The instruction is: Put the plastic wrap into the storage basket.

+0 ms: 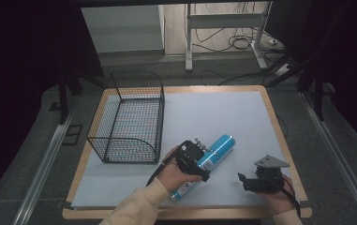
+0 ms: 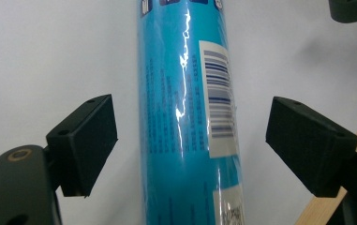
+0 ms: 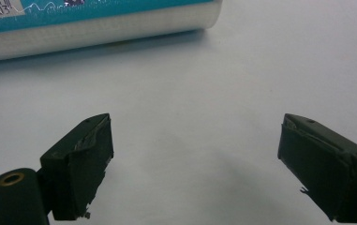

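A: Blue cylindrical can with a white barcode label (image 1: 212,158): where is it?

B: It lies on its side on the white sheet (image 1: 213,117) that covers the wooden table (image 1: 275,123), near the table's front edge and about midway along it. It runs at a slant, with its far end pointing toward the table's far right corner.

A: And the left gripper (image 2: 191,143)?

B: Its jaws stand wide apart, one on each side of the can, and neither pad touches it. In the high view the left gripper (image 1: 192,159) hovers over the can's near half.

A: The right gripper (image 3: 195,166)?

B: Also spread wide, over bare white sheet, with the can's silver end just beyond it. In the high view it (image 1: 247,180) sits near the table's front right corner, apart from the can.

A: Anything else?

B: A black wire-mesh basket (image 1: 128,119) stands along the table's left edge.
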The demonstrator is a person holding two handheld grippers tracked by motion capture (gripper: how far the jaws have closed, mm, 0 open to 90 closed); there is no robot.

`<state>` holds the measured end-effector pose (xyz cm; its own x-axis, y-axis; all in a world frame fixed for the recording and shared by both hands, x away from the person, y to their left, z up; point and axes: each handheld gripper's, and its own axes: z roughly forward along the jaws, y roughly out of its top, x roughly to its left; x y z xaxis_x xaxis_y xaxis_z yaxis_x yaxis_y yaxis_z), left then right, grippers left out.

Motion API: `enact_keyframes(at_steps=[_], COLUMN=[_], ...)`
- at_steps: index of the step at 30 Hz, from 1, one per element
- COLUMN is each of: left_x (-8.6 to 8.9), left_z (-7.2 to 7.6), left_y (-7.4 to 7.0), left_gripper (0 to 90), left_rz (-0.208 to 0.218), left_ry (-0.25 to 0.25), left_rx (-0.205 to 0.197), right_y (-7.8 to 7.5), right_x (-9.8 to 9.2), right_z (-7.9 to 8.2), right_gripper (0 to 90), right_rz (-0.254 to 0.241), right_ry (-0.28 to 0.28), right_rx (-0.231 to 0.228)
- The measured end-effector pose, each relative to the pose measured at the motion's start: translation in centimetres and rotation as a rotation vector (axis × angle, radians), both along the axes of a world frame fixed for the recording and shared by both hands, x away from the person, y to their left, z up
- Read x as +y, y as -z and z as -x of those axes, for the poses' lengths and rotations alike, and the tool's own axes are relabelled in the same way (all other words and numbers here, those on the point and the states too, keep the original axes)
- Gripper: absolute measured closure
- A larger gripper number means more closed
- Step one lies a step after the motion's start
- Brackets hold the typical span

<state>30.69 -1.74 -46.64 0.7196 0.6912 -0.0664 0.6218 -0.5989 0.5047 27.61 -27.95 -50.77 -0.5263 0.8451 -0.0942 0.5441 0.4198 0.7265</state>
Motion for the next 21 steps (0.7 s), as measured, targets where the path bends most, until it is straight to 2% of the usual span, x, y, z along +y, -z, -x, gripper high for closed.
enact_keyframes(at_steps=[13, 21], left_x=[-1.8, -2.6], left_z=[-1.3, -2.6], left_y=[0.9, 1.9], left_gripper=[16.0, 16.4], left_rz=[-0.047, -0.068], left_ry=[0.003, -0.02], left_rx=[0.022, 0.059], right_y=[0.0, 0.1], right_x=[0.0, 0.1], right_z=[0.0, 0.0], right_gripper=[11.0, 11.0], right_rz=[-0.002, -0.001], right_ry=[-0.003, -0.004], right_rx=[0.001, 0.003])
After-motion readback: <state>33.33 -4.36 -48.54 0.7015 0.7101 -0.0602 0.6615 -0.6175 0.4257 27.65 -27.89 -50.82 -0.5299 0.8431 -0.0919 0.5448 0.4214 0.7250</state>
